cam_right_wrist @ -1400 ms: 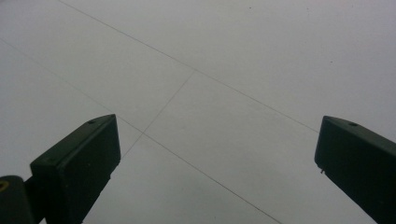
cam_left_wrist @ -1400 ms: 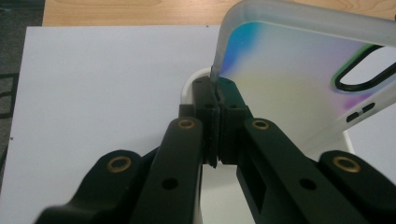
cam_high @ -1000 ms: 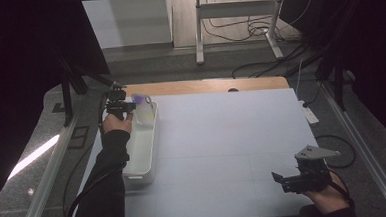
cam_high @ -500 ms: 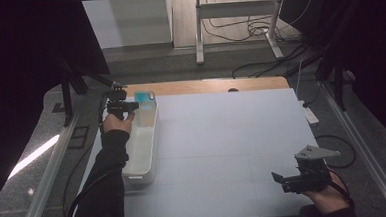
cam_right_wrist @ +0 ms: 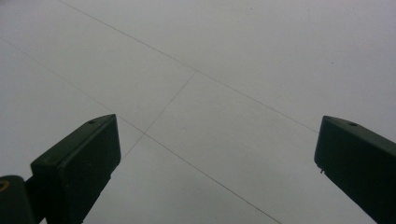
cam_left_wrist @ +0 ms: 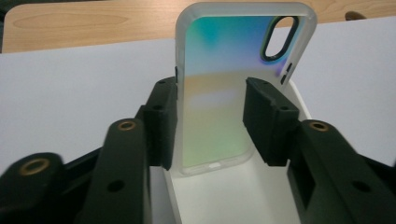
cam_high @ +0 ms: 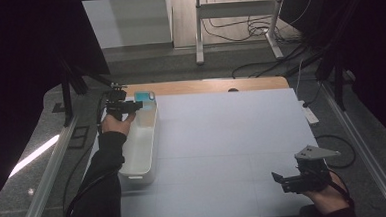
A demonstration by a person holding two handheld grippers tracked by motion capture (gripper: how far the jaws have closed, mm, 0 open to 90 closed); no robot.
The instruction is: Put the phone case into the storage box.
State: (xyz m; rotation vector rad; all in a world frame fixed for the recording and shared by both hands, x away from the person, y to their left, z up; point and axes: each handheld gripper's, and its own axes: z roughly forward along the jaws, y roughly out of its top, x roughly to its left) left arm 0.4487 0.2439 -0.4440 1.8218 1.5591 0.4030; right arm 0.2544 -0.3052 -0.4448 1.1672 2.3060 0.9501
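Translucent-rimmed iridescent phone case: upright at far end of white plastic bin, long axis vertical, between left gripper jaws. Jaws just opening, pads apart from case edges. Right gripper: jaws wide, empty, well apart over pale worktop.

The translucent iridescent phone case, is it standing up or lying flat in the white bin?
Standing up: the phone case leans on the white bin end wall.
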